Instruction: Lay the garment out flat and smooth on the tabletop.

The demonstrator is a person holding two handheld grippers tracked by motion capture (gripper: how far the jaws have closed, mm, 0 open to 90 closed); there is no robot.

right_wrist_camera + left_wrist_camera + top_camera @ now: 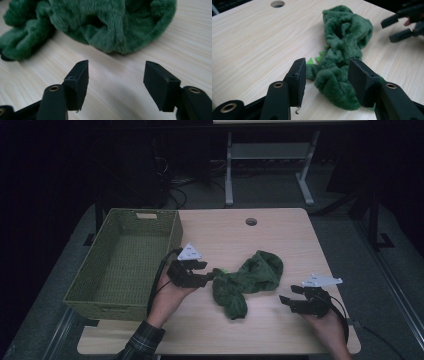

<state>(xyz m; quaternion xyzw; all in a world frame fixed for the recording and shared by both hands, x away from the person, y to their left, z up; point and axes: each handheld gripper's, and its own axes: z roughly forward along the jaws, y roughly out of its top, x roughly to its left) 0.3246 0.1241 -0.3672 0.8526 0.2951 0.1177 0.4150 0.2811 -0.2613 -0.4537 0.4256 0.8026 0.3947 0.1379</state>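
On the table (280, 227), unlabelled green plush (247, 280)

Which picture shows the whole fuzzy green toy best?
The high view: the green plush toy lies whole on the table. The left gripper view looks along it from one end, and the right gripper view shows its lower edge up close.

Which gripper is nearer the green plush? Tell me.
Left. The left gripper is at the green plush's near end, its open jaws on either side of the fabric. The right gripper sits apart from it on bare table, jaws open with nothing between them.
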